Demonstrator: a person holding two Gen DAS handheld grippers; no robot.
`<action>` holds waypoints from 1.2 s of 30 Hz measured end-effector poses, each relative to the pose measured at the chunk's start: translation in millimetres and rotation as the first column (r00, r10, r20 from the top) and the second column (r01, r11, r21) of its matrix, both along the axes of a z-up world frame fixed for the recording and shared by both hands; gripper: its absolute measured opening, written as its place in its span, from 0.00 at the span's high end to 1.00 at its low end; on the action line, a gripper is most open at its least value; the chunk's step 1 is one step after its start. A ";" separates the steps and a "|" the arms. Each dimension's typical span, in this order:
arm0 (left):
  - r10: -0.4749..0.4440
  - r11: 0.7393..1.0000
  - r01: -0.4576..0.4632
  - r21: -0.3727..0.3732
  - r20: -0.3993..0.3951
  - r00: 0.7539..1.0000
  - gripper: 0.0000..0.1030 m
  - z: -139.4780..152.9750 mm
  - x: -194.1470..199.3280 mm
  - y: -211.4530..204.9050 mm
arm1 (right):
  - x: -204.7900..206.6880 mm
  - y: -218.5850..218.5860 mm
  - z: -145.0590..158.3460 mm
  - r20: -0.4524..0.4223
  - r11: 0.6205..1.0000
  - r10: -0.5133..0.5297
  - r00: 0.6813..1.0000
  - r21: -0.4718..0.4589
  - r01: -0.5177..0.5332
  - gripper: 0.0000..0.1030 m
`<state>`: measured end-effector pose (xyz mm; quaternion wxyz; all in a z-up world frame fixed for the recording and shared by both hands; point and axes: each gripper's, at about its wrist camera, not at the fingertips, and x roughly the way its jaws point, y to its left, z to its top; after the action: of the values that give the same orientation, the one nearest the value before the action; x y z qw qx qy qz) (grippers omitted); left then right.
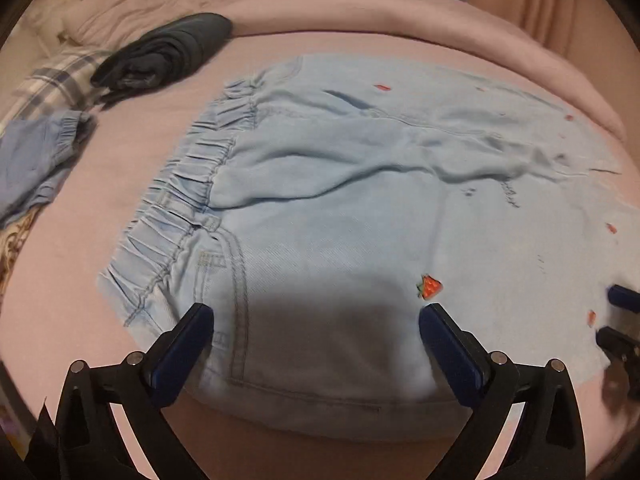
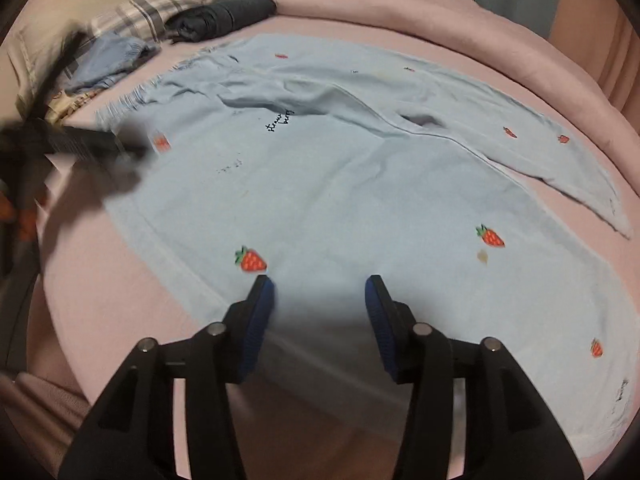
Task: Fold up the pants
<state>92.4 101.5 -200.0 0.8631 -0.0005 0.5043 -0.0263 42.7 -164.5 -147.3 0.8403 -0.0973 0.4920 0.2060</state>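
I find the pants [image 1: 360, 216] spread flat on the pink bed sheet [image 1: 132, 168]: pale blue denim, soft twill weave, scattered with red strawberry patches [image 2: 252, 260] and a line of dark script. The gathered elastic waistband [image 1: 188, 196] forms a ruffled band at the left end in my left wrist view; the legs run off to the right, so the long axis lies left to right across the bed. One leg is doubled partly over the other, leaving a rumpled ridge along the overlap and a tapering cuff end at the far right in the right wrist view.

My left gripper [image 1: 316, 312] sits over the hip area beside the curved pocket seam — jaws spread wide, nothing between them. My right gripper [image 2: 320, 284] hovers over the near leg panel, jaws likewise parted, a little less widely, and holding nothing.

The near hem of the denim lies close to the mattress edge. Bare sheet shows to the left of the waistband and beyond the far leg, where a rolled pink duvet [image 1: 380, 16] bounds the surface. Off the waistband end lie a dark folded garment [image 1: 164, 52], a darker blue garment [image 1: 36, 152] and a plaid pillow [image 2: 152, 8], all apart from the pants.
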 end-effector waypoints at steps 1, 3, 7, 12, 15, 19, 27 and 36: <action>-0.013 0.999 0.012 -0.034 -0.015 1.000 0.01 2.1 1.2 6.8 | -1.1 -6.4 0.5 -0.017 1.000 0.008 1.000 0.026 -0.008 0.48; -0.031 0.994 0.028 -0.103 -0.028 0.999 0.01 13.6 6.6 20.9 | 4.1 -17.3 5.5 -0.081 0.997 0.031 0.996 0.071 -0.025 0.46; -0.039 0.990 0.051 -0.131 0.096 0.995 0.01 57.1 36.3 39.5 | 29.7 -21.4 31.9 -0.064 0.993 0.040 0.997 0.115 -0.032 0.38; -0.113 0.987 0.127 -0.102 0.125 0.986 0.01 77.2 118.1 42.1 | 102.6 -19.1 59.3 0.057 0.987 0.071 0.996 0.140 -0.079 0.35; -0.129 0.987 0.130 -0.093 0.026 0.991 0.01 64.0 177.2 49.2 | 174.3 -13.3 55.8 0.060 0.989 0.097 0.993 0.106 -0.103 0.35; -0.175 0.979 0.170 -0.110 -0.040 0.984 0.01 46.3 225.7 54.2 | 256.8 -9.8 41.1 0.053 0.993 0.110 0.992 -0.035 -0.109 0.35; -0.294 0.955 0.284 -0.080 -0.167 0.941 0.05 1.1 258.5 43.0 | 332.6 0.6 2.1 -0.095 0.967 0.237 0.967 -0.067 -0.244 0.36; -0.324 0.939 0.318 -0.134 -0.029 0.945 0.76 17.4 240.4 31.8 | 309.0 38.2 -17.5 -0.062 0.897 0.340 0.938 -0.279 -0.344 0.96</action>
<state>332.8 133.2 -182.7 0.8324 0.0261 0.5167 -0.1989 351.6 -126.3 -164.8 0.7651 -0.3012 0.4967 0.2779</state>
